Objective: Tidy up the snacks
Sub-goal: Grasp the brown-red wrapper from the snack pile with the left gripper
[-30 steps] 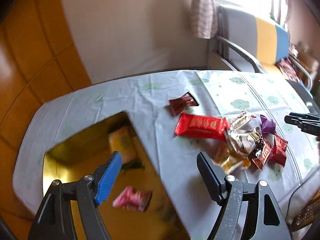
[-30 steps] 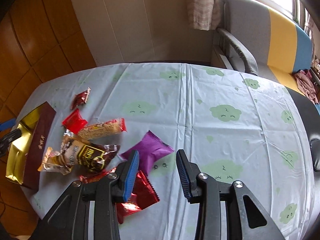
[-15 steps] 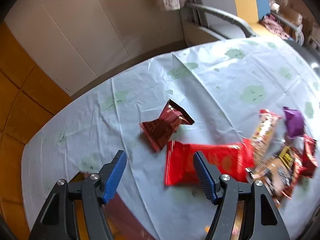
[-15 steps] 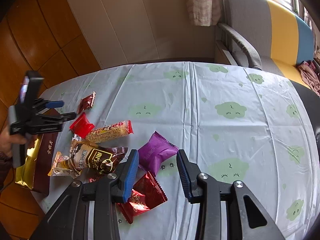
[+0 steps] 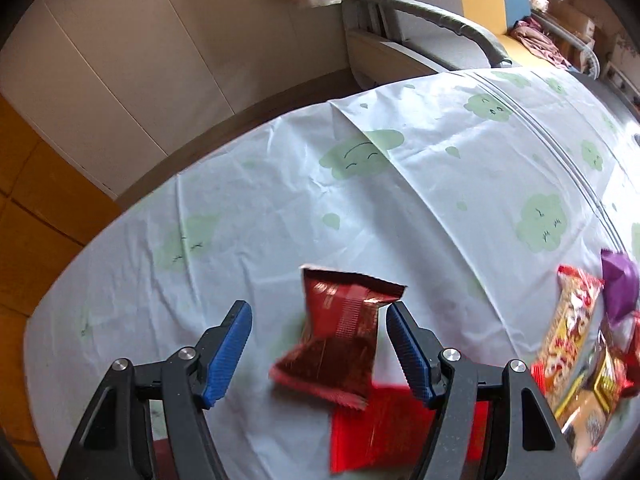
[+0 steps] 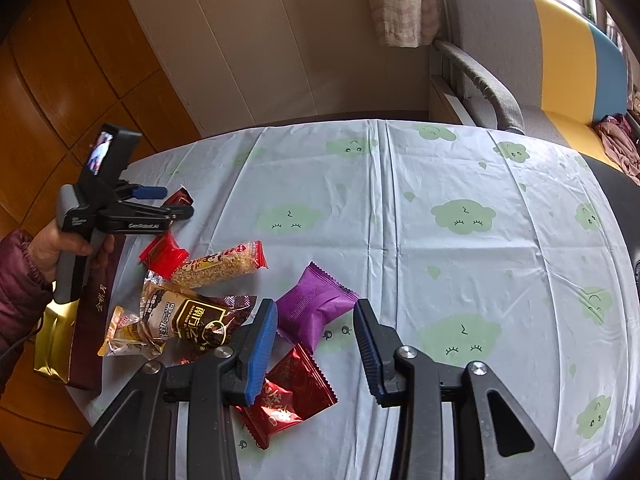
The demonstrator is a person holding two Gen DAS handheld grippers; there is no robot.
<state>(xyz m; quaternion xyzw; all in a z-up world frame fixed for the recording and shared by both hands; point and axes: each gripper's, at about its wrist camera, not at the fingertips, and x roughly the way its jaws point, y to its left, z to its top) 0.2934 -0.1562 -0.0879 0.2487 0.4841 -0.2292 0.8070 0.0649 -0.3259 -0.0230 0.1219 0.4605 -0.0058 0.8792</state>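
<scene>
In the left wrist view, the left tool (image 5: 318, 354) stands with its jaws apart over the bench (image 5: 420, 184), which is covered with a pale cloth printed with green clouds. A dark red snack packet (image 5: 344, 332) lies in the lower middle of the frame, between the two blue pads. The right pad is just at the packet's upper right corner, but I cannot tell if it touches; the left pad is clearly apart from it, so nothing is gripped. Below this packet, at the bottom of the frame, lies a bright red packet (image 5: 384, 428), partly under it. At the right edge there are a long yellow and red bar (image 5: 572, 320) and a purple packet (image 5: 618, 284).

In the right wrist view, the right tool (image 6: 316, 344) is half open and empty. The purple packet (image 6: 316, 306) lies on the cloth in the lower middle, seen between the two fingers, and a shiny red packet (image 6: 290, 392) lies just below it, near the left finger. To the left is a heap of snacks: a brown and black packet (image 6: 192, 318), the grain bar (image 6: 220, 266) and a small red packet (image 6: 165, 255). In the left part of the frame a hand (image 6: 56, 250) with a dark red sleeve holds the left tool (image 6: 176, 204) above a dark red packet (image 6: 180, 199). A gold and brown box (image 6: 64, 344) sits at the lower left edge of the bench.
</scene>
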